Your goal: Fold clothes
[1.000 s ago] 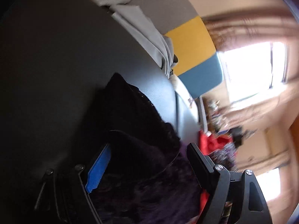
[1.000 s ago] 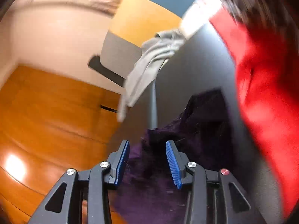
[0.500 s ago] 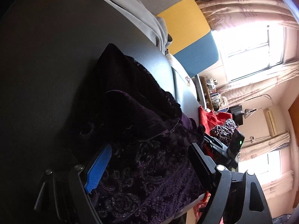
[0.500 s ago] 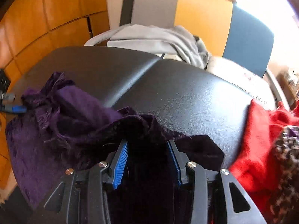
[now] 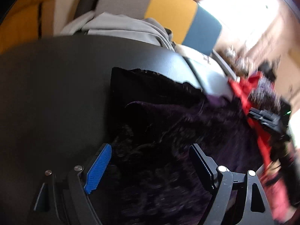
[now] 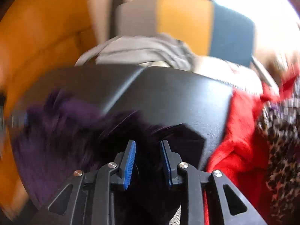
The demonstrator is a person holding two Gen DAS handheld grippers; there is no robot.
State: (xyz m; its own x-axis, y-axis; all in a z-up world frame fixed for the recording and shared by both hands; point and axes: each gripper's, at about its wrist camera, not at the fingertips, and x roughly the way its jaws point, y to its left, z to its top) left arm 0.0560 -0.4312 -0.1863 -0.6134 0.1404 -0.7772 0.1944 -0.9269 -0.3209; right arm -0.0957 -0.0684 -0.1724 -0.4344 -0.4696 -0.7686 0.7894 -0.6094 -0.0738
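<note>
A dark purple velvet garment [image 5: 159, 121] lies crumpled on a black padded table [image 5: 56, 84]. My left gripper [image 5: 150, 159] stands wide, with the patterned cloth bunched between and under its fingers. No pad visibly pinches it. In the right wrist view the same garment [image 6: 56, 131] spreads to the left, and a dark fold of it runs under my right gripper [image 6: 148, 159]. That gripper's jaws are narrow and closing, with dark cloth in the gap between them. Both views are blurred by motion.
A red garment [image 6: 240, 140] and a leopard-print one [image 6: 281, 131] are heaped at the table's right end. Grey clothes [image 6: 142, 50] lie behind the table [image 6: 178, 93], before a grey, yellow and blue seat back [image 6: 183, 18]. An orange wall is at the left.
Both views have rolled round until the table lies level. The right jaws have narrowed over the dark fold. The left jaws stay wide, with more of the purple cloth between them.
</note>
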